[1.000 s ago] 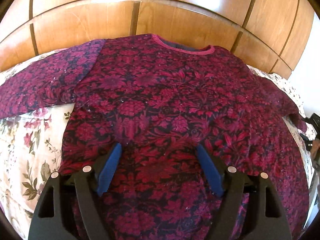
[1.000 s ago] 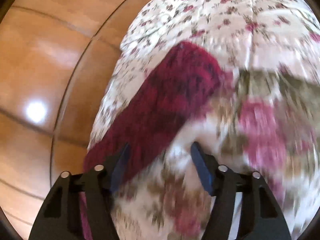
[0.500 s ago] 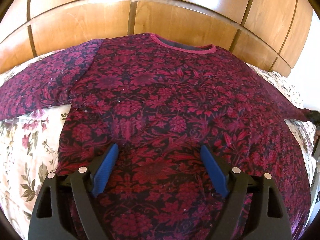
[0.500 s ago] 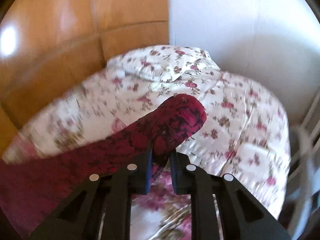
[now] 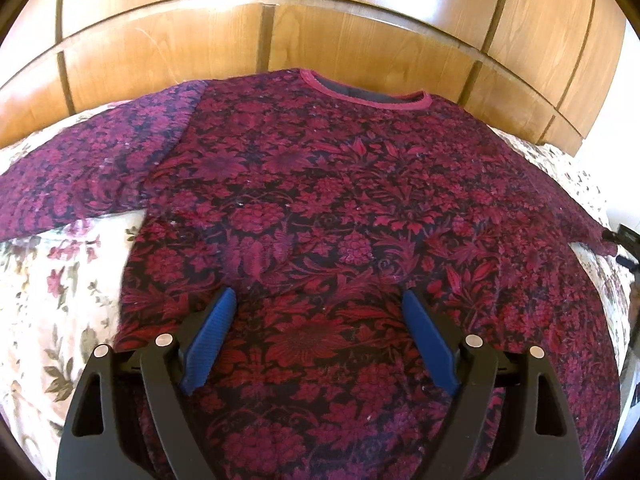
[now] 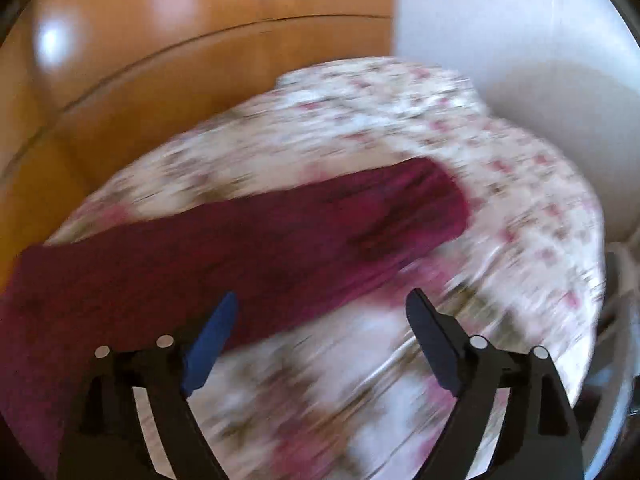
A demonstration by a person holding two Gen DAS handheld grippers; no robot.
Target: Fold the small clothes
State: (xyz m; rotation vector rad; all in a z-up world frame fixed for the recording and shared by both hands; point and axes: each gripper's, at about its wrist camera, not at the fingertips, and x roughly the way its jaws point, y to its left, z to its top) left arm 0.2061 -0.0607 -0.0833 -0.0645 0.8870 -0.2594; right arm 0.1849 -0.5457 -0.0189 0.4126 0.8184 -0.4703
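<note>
Crimson-and-black floral sweater (image 5: 340, 208), cream rose-print bedspread (image 5: 48, 288), blue pads (image 5: 208, 336)

glossy wooden headboard (image 5: 328, 36) of curved panels with dark seams, catching light glare. bed covered by a cream floral bedspread (image 5: 52, 280), pink blooms and green leaves. plain white wall (image 6: 512, 32) beside the headboard; right view blurred.
</note>
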